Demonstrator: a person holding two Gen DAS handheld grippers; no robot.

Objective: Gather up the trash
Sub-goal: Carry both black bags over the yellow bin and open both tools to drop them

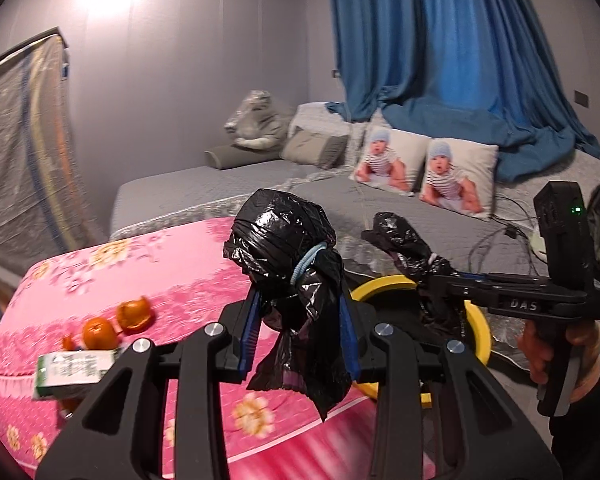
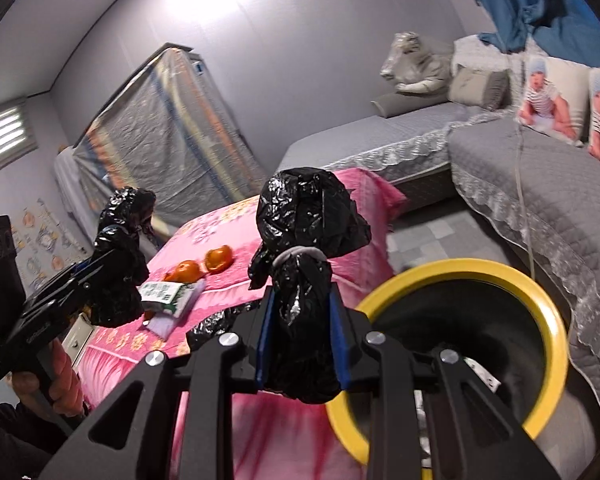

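Blue-padded jaws of the left gripper (image 1: 298, 334) are clamped on a black trash bag (image 1: 288, 248) tied with a light-blue band, held above the pink floral bedspread (image 1: 172, 280). Likewise, the right gripper (image 2: 302, 340) pinches a second black bag (image 2: 310, 216) bound with a white band, just beside the yellow-rimmed bin (image 2: 540, 296). Left of that bin, on the bedspread, lie orange peels (image 2: 202, 266) and a green-and-white carton (image 2: 164, 294).

Black gripper (image 1: 298, 332) frames, blue pads, silver screws, dark sleeves.
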